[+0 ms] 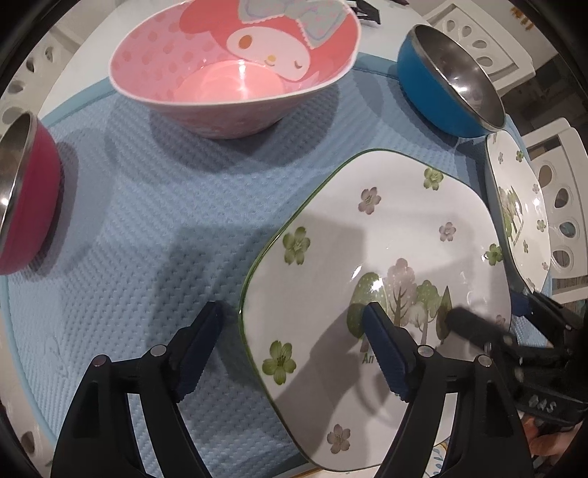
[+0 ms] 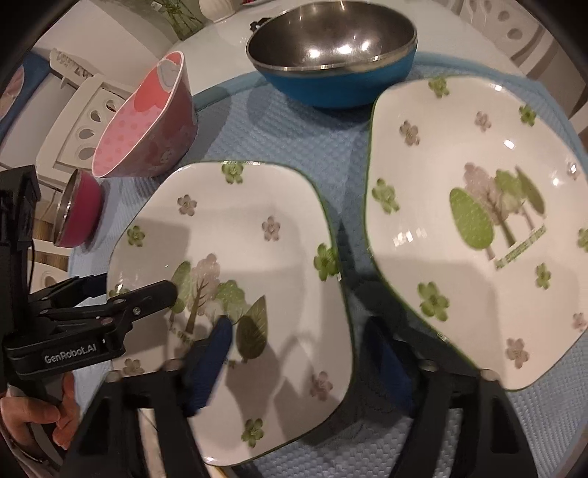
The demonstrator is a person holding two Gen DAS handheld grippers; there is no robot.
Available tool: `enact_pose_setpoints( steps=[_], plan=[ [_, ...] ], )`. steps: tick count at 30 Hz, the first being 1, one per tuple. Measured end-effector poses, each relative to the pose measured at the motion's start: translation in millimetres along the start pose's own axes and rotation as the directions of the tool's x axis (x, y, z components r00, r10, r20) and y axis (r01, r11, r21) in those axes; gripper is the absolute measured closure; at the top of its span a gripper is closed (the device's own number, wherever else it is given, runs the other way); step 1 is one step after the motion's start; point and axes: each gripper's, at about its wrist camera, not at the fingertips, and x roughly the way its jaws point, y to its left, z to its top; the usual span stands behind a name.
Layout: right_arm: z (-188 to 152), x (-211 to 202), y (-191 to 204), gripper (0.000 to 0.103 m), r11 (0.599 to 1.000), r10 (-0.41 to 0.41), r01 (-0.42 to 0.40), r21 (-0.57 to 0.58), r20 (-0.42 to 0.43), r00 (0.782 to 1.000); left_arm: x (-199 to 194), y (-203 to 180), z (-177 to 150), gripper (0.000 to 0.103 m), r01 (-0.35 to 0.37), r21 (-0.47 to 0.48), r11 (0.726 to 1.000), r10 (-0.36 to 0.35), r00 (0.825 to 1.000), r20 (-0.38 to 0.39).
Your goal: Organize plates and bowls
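Note:
Two white square plates with green flowers and trees lie on a blue mat. My left gripper (image 1: 294,323) is open, its jaws either side of the near plate's (image 1: 375,257) left edge; it also shows in the right wrist view (image 2: 128,286). My right gripper (image 2: 301,342) is open, its jaws either side of that plate's (image 2: 250,228) right edge, next to the second plate (image 2: 477,228); it also shows in the left wrist view (image 1: 485,312). A pink cartoon bowl (image 1: 235,66), a blue steel-lined bowl (image 1: 448,84) and a red steel-lined bowl (image 1: 25,191) stand on the mat.
The blue textured mat (image 1: 147,220) covers a white table (image 2: 228,33). White chairs with cut-out holes (image 1: 562,206) stand around it. The second plate (image 1: 518,206) lies at the mat's right edge.

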Motion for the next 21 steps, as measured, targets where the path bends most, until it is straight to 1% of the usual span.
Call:
enact_pose_setpoints(
  steps=[2,4,5,6,10,13,16,21],
  plan=[
    [2,0,1,0.049,1.0,-0.006,0.006,0.005,0.012,1.0,-2,-4,2,0.04,0.004,0.018,1.0,-0.005,1.0,0.021],
    [2,-1,-1,0.054,1.0,0.001,-0.001,0.02,0.022,1.0,-2,-10,4,0.046,0.017,0.032,0.999,-0.018,0.999,0.03],
    [1,-2,-3,0.058,1.0,0.01,-0.011,0.026,0.025,1.0,-2,-13,5,0.047,0.019,0.041,0.999,-0.021,0.999,0.034],
    [0,-2,-3,0.058,0.999,0.022,-0.023,0.031,0.027,0.999,-2,-15,5,0.047,0.016,0.044,0.999,-0.018,0.999,0.038],
    [0,-4,-4,0.059,0.999,0.03,-0.031,0.041,0.035,0.999,-1,-16,9,0.049,0.028,0.034,0.999,-0.029,0.999,0.041],
    [-3,-5,-9,0.059,0.996,0.058,-0.061,0.068,0.04,0.998,-5,-14,7,0.049,0.054,0.031,0.998,-0.055,0.997,0.055],
    [-6,-10,-16,0.059,0.993,0.085,-0.089,0.082,0.049,0.995,-7,-13,7,0.049,0.07,0.045,0.997,-0.072,0.996,0.051],
    [-7,-15,-19,0.059,0.99,0.102,-0.106,0.088,0.048,0.994,-10,-13,6,0.049,0.077,0.053,0.996,-0.08,0.995,0.053]
  ],
)
